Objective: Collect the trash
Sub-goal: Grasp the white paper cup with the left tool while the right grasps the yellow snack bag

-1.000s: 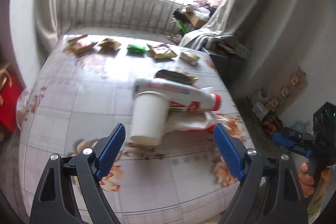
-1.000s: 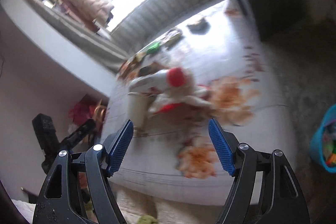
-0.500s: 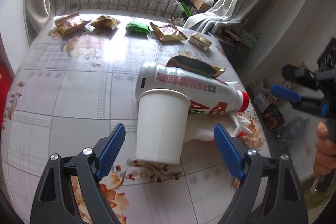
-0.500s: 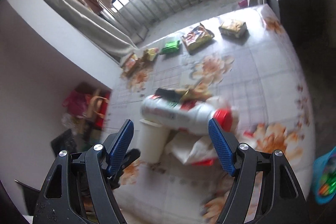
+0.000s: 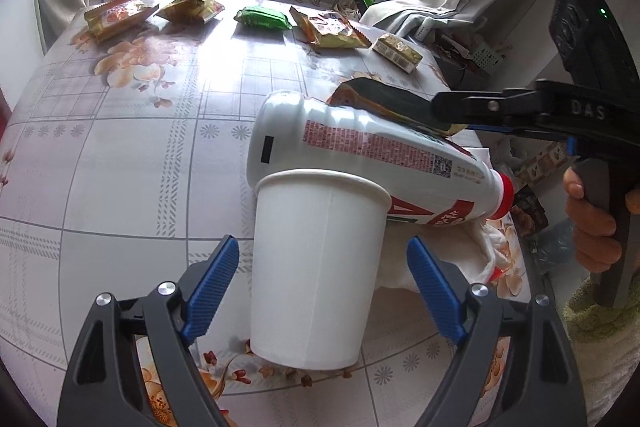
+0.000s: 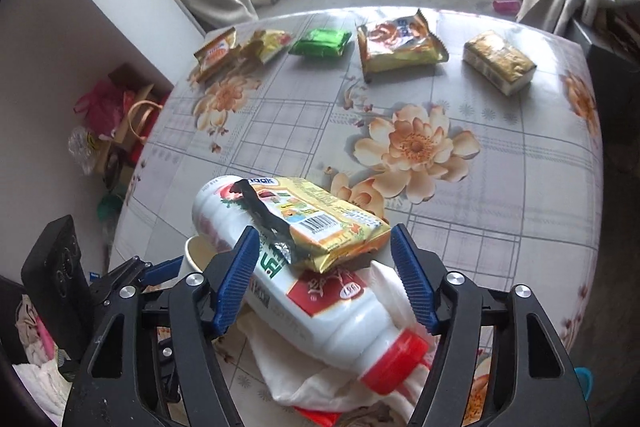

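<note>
A white paper cup point(image 5: 320, 267) stands on the flowered table point(image 5: 120, 167), leaning against a white bottle with a red cap point(image 5: 360, 151) that lies on its side. My left gripper point(image 5: 322, 287) is open, its blue pads on either side of the cup, not touching. A torn yellow snack wrapper point(image 6: 320, 223) rests on the bottle point(image 6: 332, 307), over a white crumpled bag point(image 6: 320, 379). My right gripper point(image 6: 322, 279) is open, its pads either side of the wrapper and bottle. It also shows in the left wrist view point(image 5: 480, 107), above the wrapper point(image 5: 384, 99).
Several snack packets lie along the table's far edge: a green one point(image 6: 320, 43), an orange-yellow one point(image 6: 400, 43), a gold block point(image 6: 500, 65). A railing and curtains stand behind. Bags sit on the floor at left point(image 6: 116, 115). A blue bin edge point(image 6: 582, 383) shows lower right.
Both grippers have moved in close to the pile. The left now straddles the cup; the right has come down over the wrapper and bottle. Both stay open.
</note>
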